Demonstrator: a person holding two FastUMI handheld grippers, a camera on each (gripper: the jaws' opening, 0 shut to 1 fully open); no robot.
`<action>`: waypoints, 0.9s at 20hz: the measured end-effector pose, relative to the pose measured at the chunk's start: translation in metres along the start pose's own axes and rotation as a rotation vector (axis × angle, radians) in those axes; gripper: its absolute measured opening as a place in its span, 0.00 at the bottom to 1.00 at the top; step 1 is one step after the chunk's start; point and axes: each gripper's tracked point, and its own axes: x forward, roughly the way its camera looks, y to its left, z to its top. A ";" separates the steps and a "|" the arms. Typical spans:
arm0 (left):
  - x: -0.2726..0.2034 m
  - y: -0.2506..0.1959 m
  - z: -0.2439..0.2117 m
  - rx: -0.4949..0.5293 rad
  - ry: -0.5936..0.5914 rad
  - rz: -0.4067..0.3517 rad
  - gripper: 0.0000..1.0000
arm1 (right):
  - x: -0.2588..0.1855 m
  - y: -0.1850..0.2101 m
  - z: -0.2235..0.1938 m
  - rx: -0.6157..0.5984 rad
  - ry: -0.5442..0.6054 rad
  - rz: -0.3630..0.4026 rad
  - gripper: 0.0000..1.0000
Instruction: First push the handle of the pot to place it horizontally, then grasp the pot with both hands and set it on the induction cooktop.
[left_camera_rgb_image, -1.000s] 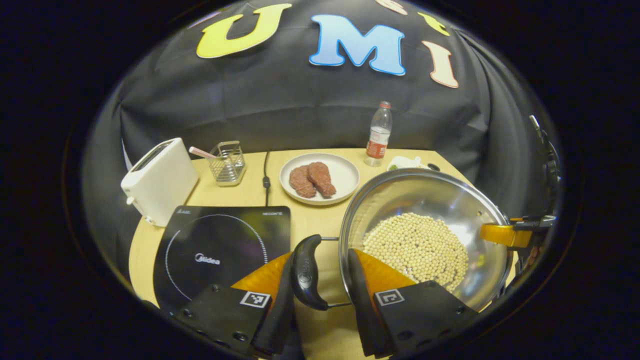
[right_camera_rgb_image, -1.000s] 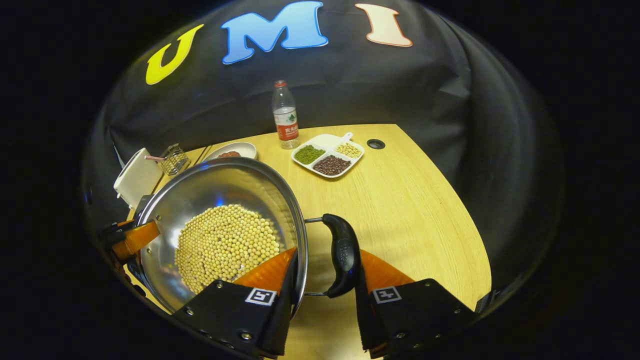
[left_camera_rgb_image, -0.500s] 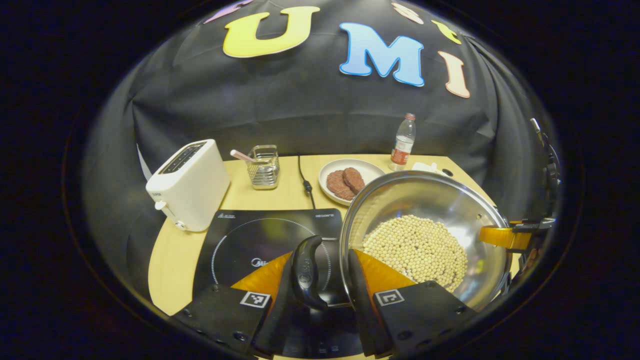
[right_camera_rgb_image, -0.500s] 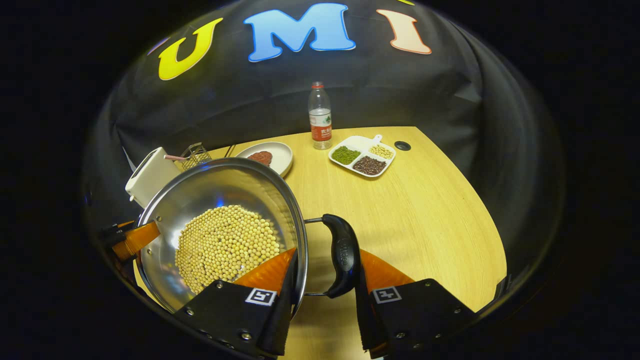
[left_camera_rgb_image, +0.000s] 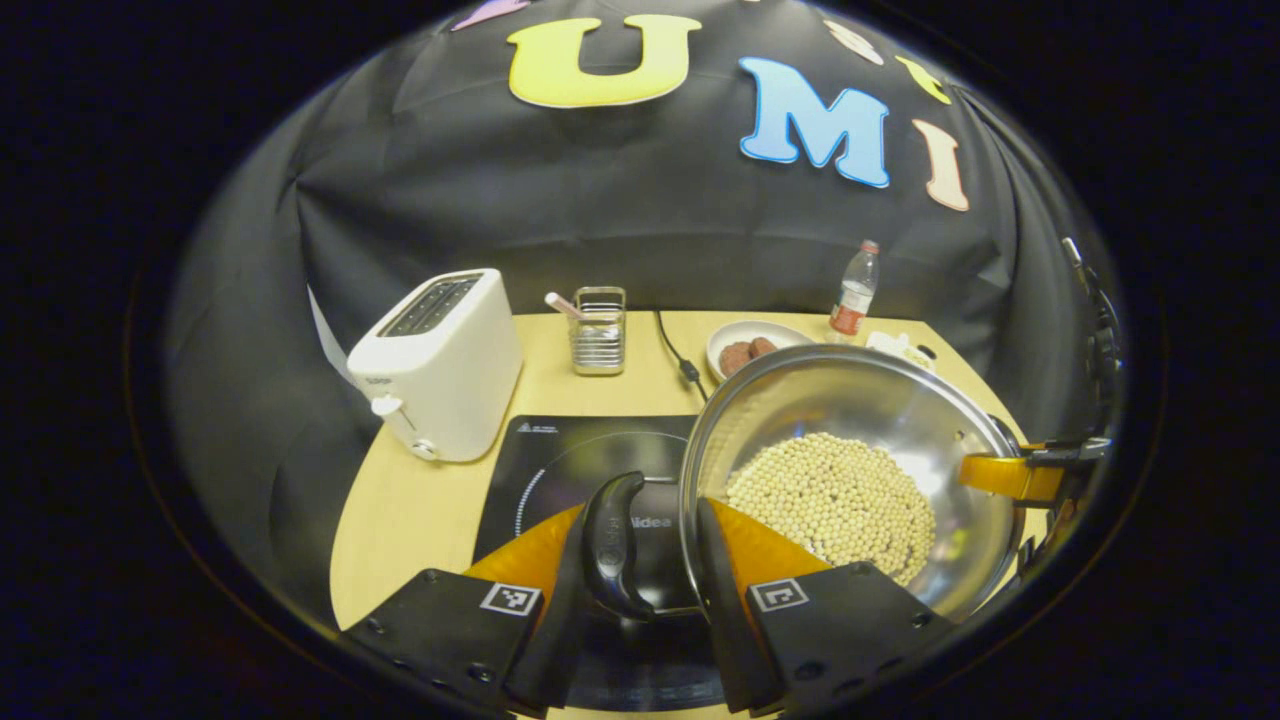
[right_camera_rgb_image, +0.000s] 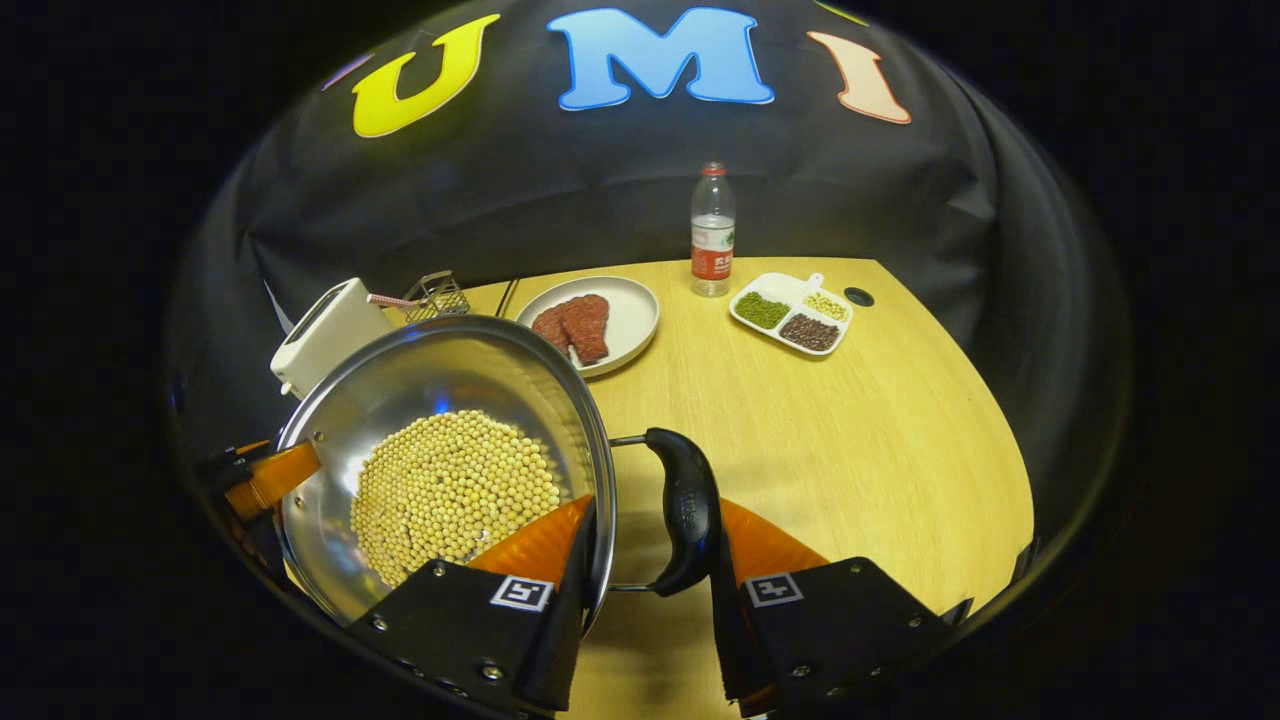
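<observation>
Since a second ago the pot (left_camera_rgb_image: 850, 470) has travelled left, now above the induction cooktop (left_camera_rgb_image: 560, 460). Left gripper (left_camera_rgb_image: 640, 560) and right gripper (right_camera_rgb_image: 650, 560) each clamp one of its two handles. At twelve o'clock: one bottle (right_camera_rgb_image: 712, 232).

You are at a staged kitchen booth: black cloth wall behind a wooden table (right_camera_rgb_image: 850, 420). A white toaster (left_camera_rgb_image: 440, 365) sits at ten o'clock, an induction cooktop (left_camera_rgb_image: 560, 465) near centre, a plate of meat (right_camera_rgb_image: 590, 320) at twelve.

Pot (left_camera_rgb_image: 850, 470) above induction cooktop (left_camera_rgb_image: 570, 470)
</observation>
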 end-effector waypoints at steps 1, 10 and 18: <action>0.000 0.007 -0.001 -0.005 0.001 0.003 0.62 | 0.002 0.008 0.002 -0.003 0.000 0.002 0.55; 0.011 0.072 0.001 -0.006 0.001 0.031 0.62 | 0.021 0.069 0.002 -0.015 0.006 0.026 0.55; 0.025 0.117 -0.002 -0.003 0.020 0.026 0.62 | 0.034 0.115 -0.003 -0.001 0.008 0.025 0.55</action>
